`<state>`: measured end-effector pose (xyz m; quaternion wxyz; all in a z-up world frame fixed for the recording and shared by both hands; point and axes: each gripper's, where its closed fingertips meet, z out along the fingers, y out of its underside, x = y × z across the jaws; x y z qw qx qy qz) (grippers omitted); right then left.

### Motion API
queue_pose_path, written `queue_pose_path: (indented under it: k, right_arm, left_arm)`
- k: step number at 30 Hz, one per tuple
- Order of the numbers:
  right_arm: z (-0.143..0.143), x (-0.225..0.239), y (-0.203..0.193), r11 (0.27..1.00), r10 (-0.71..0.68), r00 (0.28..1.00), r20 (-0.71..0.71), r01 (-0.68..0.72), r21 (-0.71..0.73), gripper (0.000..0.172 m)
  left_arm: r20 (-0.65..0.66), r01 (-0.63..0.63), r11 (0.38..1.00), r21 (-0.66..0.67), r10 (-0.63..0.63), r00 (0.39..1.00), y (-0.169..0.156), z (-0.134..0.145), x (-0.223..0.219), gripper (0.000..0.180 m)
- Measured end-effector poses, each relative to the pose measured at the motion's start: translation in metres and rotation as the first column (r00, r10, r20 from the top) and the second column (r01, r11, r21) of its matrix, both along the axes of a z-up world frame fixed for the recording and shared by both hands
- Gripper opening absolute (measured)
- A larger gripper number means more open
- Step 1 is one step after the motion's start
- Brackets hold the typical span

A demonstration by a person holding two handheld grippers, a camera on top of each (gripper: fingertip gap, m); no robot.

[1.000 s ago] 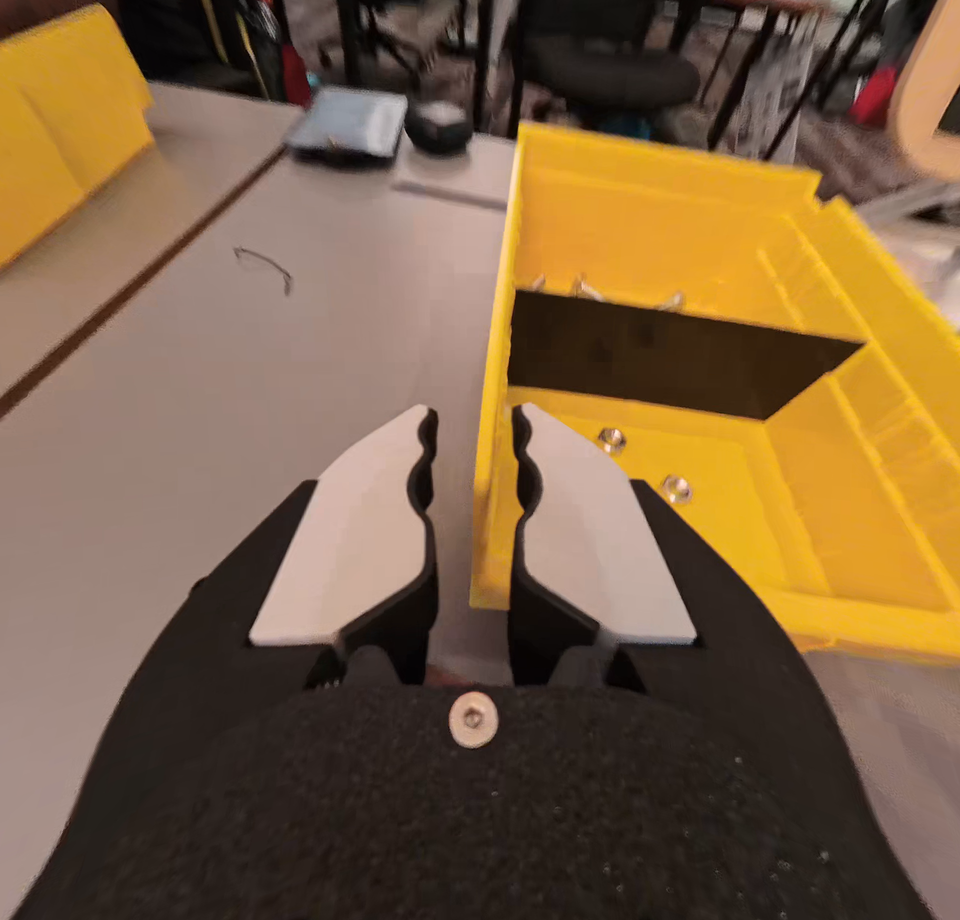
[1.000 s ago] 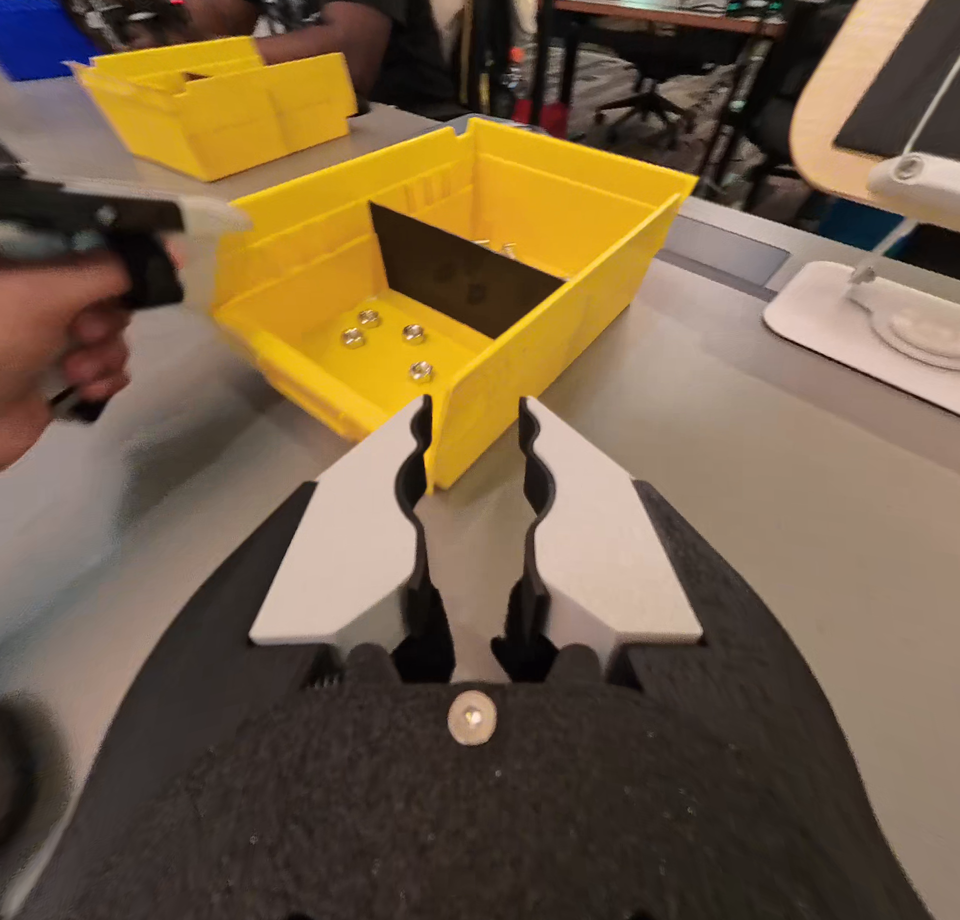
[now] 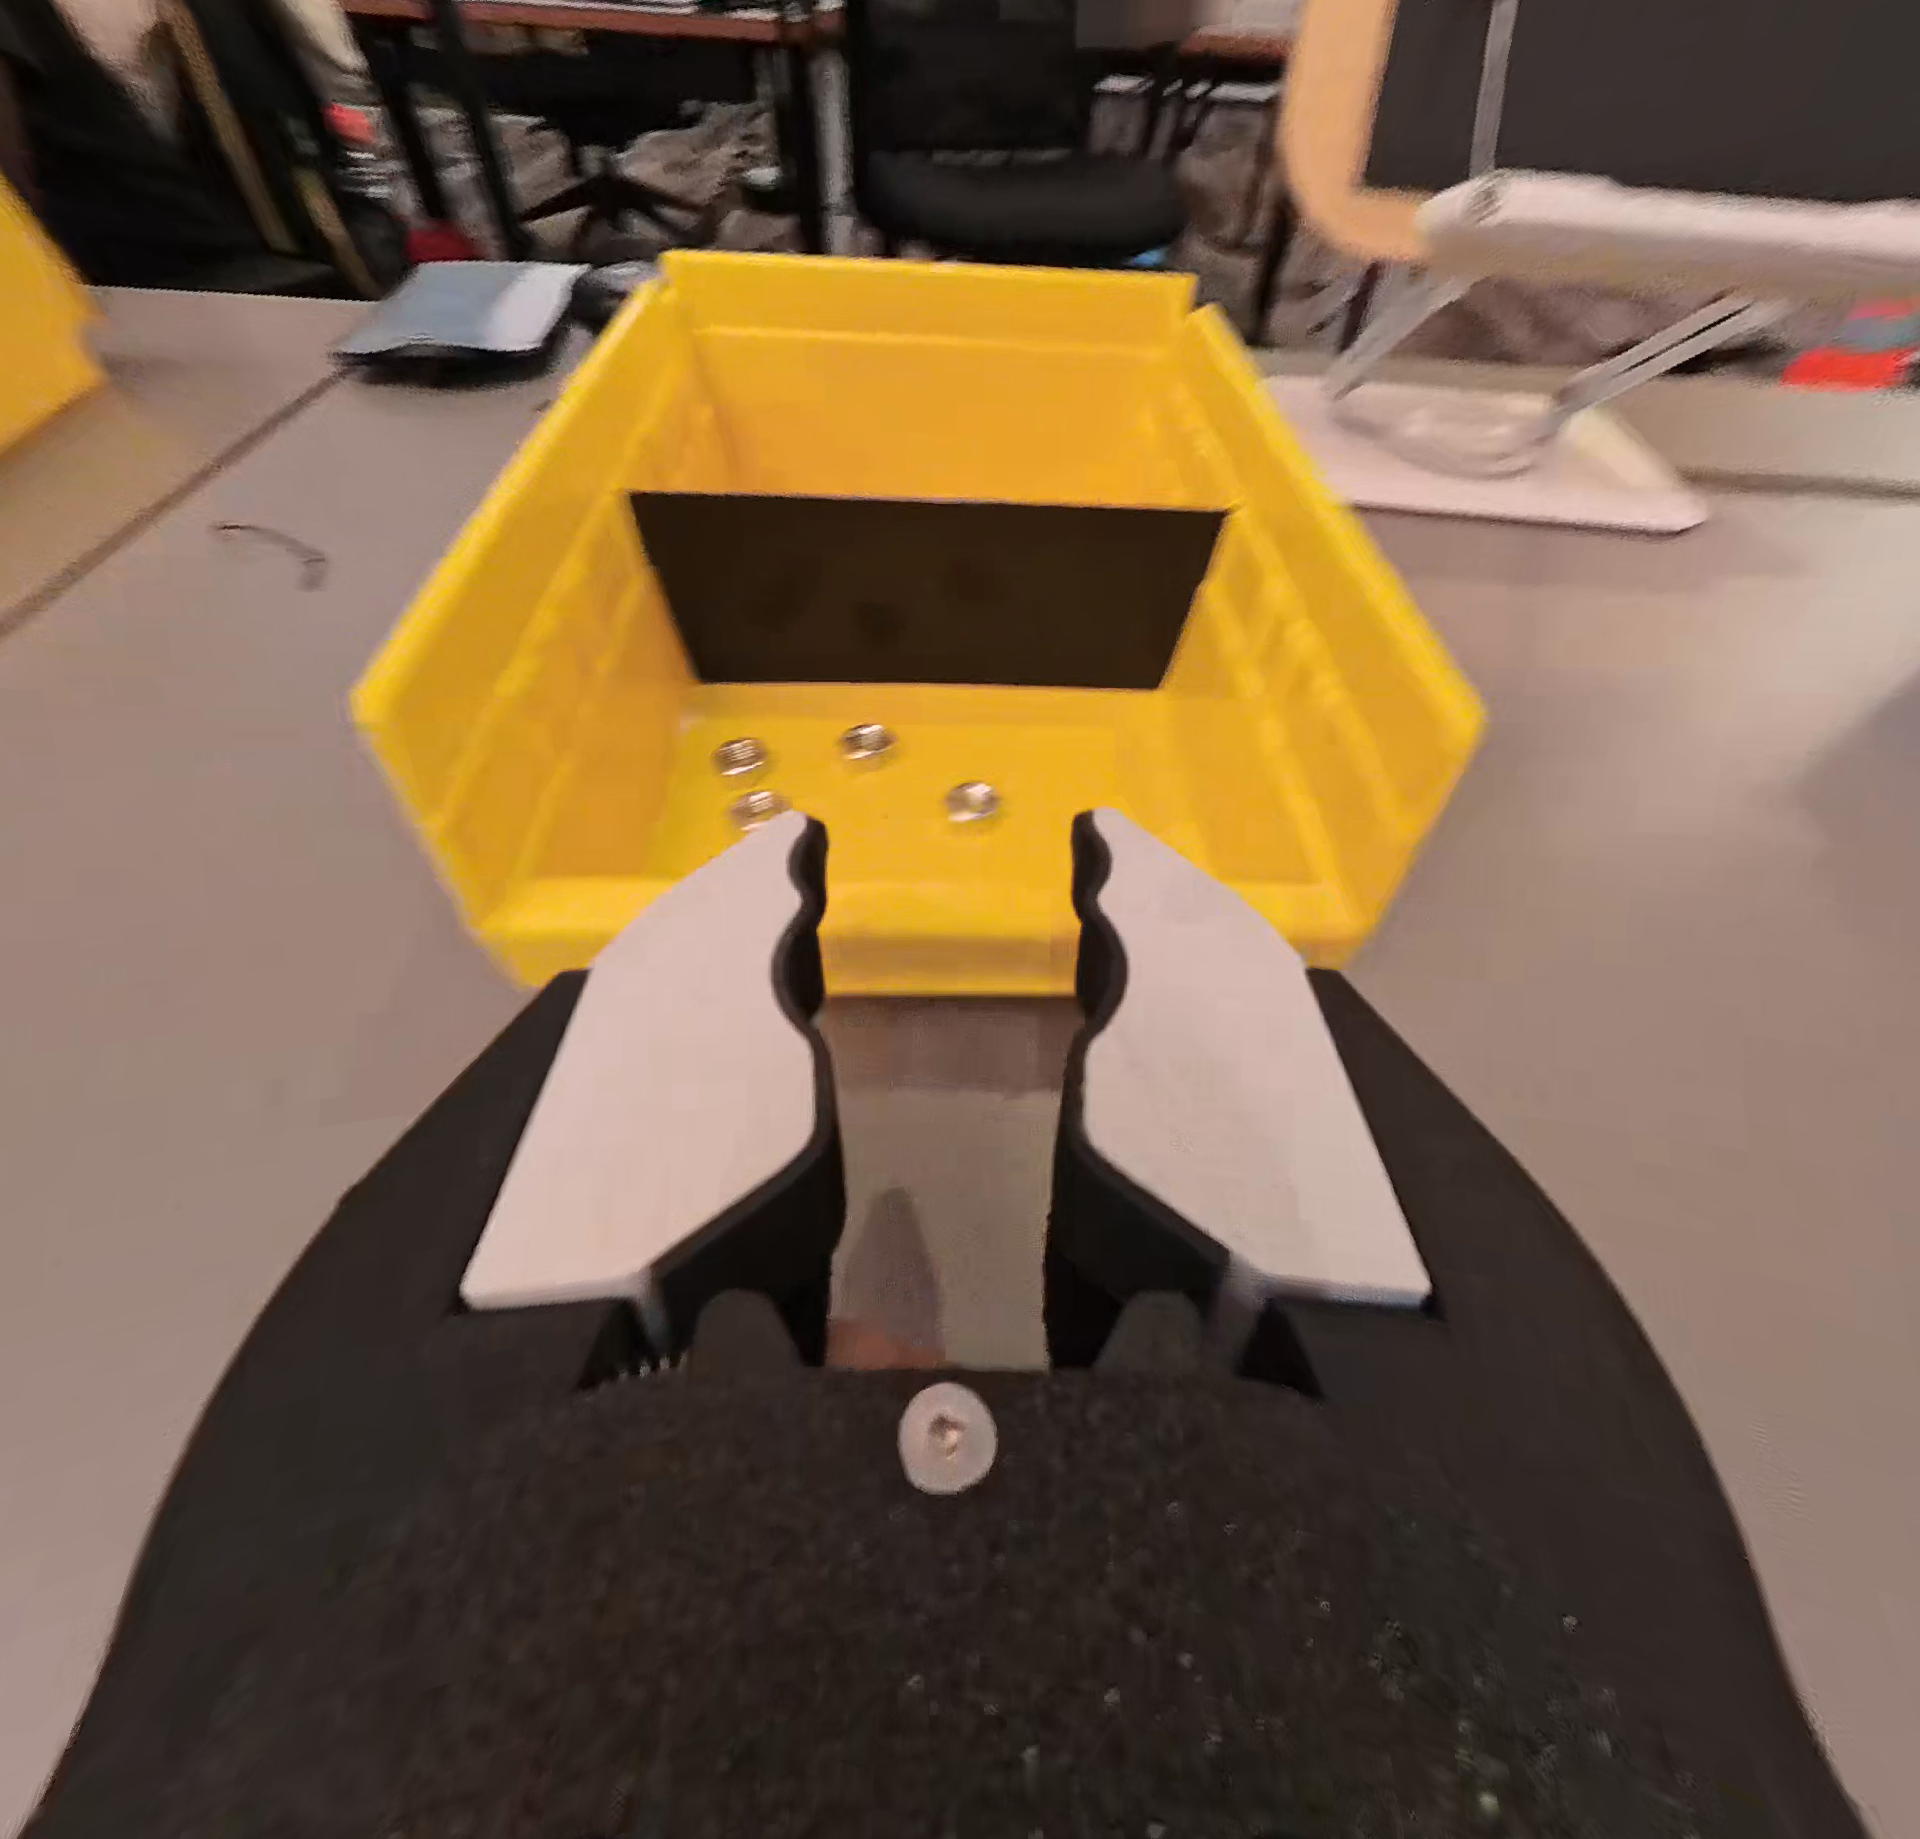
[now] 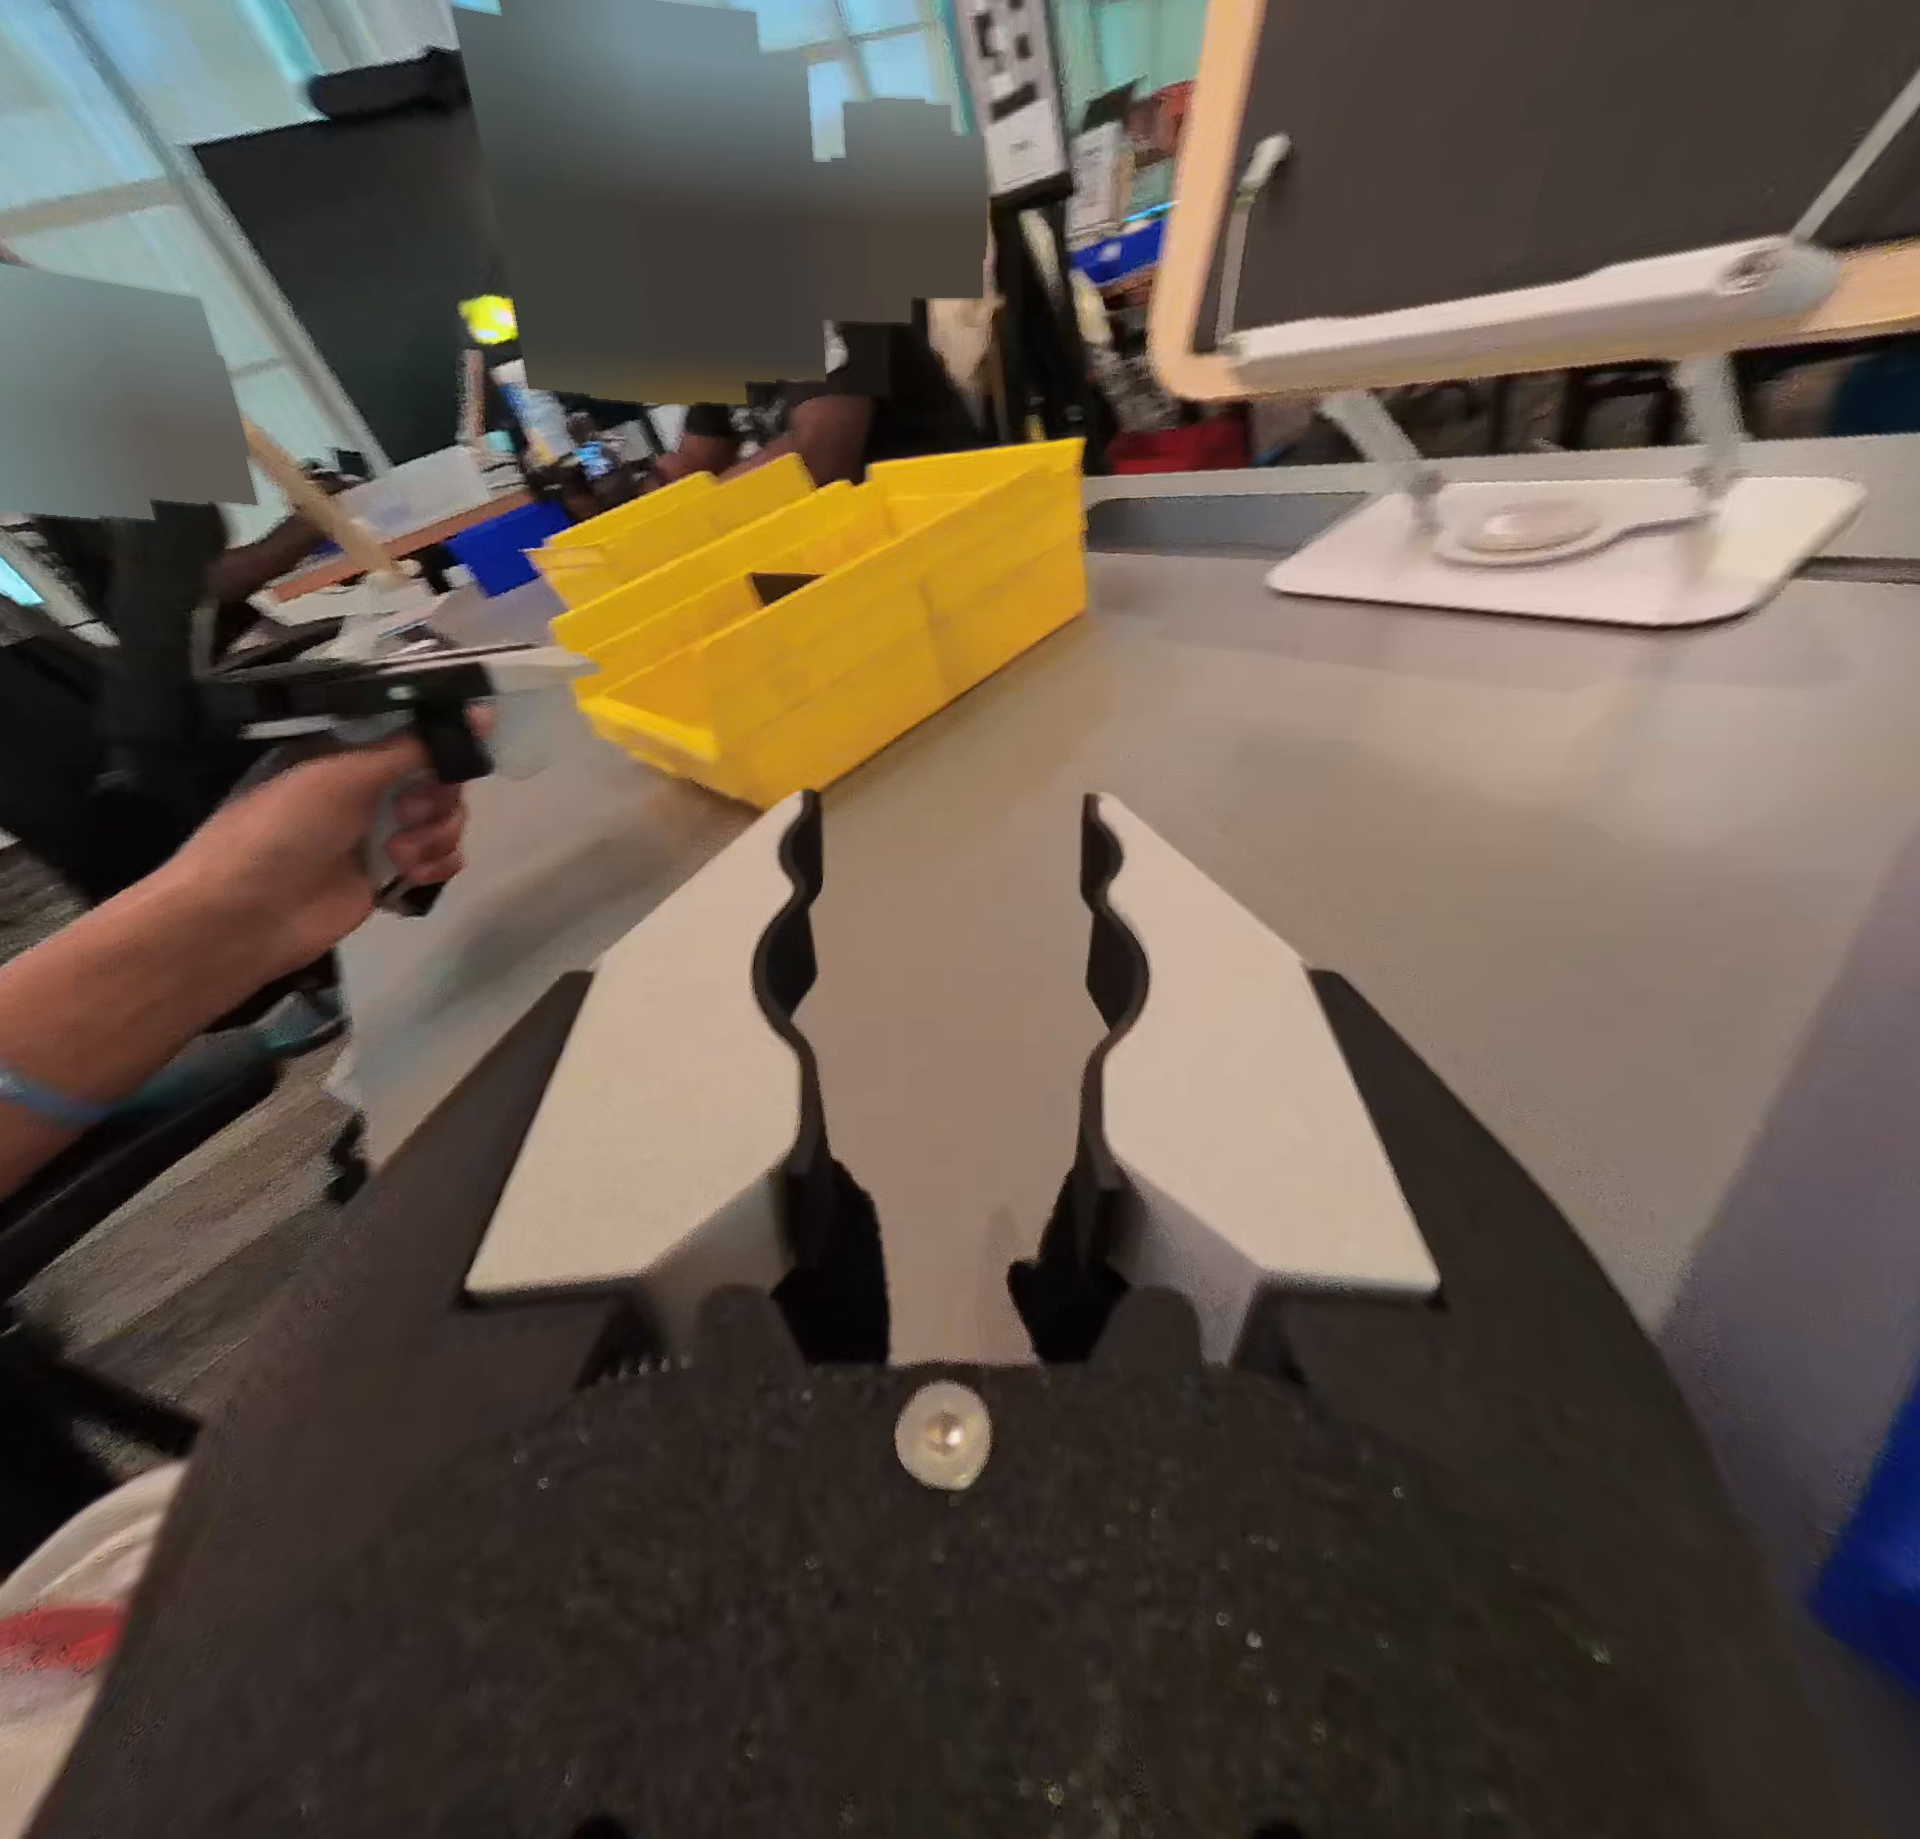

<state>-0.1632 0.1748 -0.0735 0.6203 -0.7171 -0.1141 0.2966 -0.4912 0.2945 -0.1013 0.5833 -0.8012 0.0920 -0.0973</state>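
We note yellow bin (image 3: 582, 646): moulded plastic, smooth, slight sheen; black divider (image 3: 925, 589) inside, matt. Four nuts (image 3: 862, 742) on bin floor: bright metal, shiny. Table (image 3: 208, 854): grey, smooth, matt laminate look. Left gripper (image 3: 945, 833) fingers (image 3: 675, 1062): pale grey matt faces, black wavy pads; body rough, speckled black. Stand base (image 4: 1558, 563) near table's far edge: white, smooth.

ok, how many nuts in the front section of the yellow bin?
4 on the floor of the yellow bin, ahead of the black divider: far left, far middle, near left, right. The compartment behind the divider is hidden.
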Motion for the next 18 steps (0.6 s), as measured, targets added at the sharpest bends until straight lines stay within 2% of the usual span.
queue_pose_path:
  k: [2,5,8,11,14,18]
  right_arm:
    - [0.004,-0.003,-0.007,0.998,0.006,0.999,0.036,-0.008,0.064,0.050]
    - [0.010,0.004,-0.001,0.984,-0.075,0.975,0.210,0.039,0.173,0.050]
    - [0.010,0.009,-0.002,0.976,-0.099,0.948,0.303,0.033,0.216,0.049]
    - [0.020,0.013,-0.005,0.973,-0.098,0.964,0.247,0.040,0.229,0.046]
    - [0.020,0.025,-0.004,0.977,-0.121,0.968,0.218,0.078,0.199,0.047]
    - [0.036,0.071,-0.021,0.938,-0.274,0.945,0.177,0.222,0.265,0.048]
  left_arm:
    - [-0.045,-0.051,0.998,-0.032,0.049,0.998,-0.003,-0.007,-0.019,0.044]
    - [-0.056,-0.017,0.994,-0.109,0.011,0.998,-0.007,-0.023,-0.021,0.044]
    - [0.008,0.031,0.986,-0.162,-0.030,1.000,-0.008,-0.031,-0.011,0.045]
    - [0.056,0.091,0.983,-0.157,-0.083,0.995,-0.011,-0.028,0.007,0.045]
    - [0.036,0.114,0.988,-0.102,-0.111,0.993,-0.011,-0.019,0.019,0.044]
    - [0.032,0.147,0.987,-0.069,-0.145,0.989,-0.002,-0.012,0.030,0.042]
